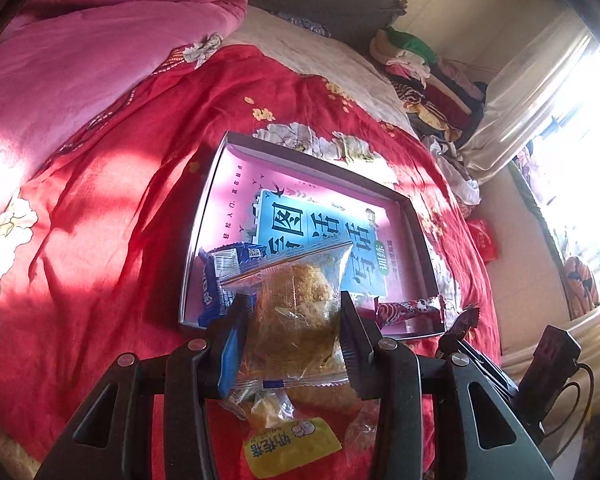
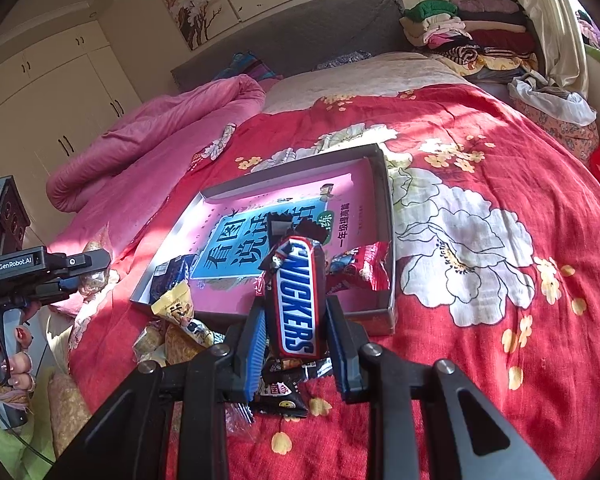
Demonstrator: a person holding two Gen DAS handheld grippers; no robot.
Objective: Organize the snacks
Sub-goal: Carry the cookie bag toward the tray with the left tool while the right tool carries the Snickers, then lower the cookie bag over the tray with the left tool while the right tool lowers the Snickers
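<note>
My left gripper [image 1: 296, 316] is shut on a clear-wrapped golden pastry [image 1: 296, 304], held above the near edge of the shallow grey box [image 1: 204, 216]. The box lies on the red bed cover, lined with a pink and blue book [image 1: 320, 232]. A blue snack packet [image 1: 228, 264] and a red-white candy [image 1: 408, 308] lie inside it. My right gripper [image 2: 296, 320] is shut on a Snickers bar [image 2: 298, 300], upright in front of the box [image 2: 384, 312]. A red packet [image 2: 360, 264] lies in the box's near right corner. The left gripper's body [image 2: 40, 268] shows at the far left.
Loose snacks lie on the red flowered cover [image 2: 500, 280] before the box: a yellow packet [image 1: 292, 448], more yellow and black ones [image 2: 180, 308]. A pink quilt [image 1: 80, 60] is bunched at the left. Folded clothes [image 2: 472, 36] pile by the headboard. A person's hand [image 2: 16, 360] grips the left handle.
</note>
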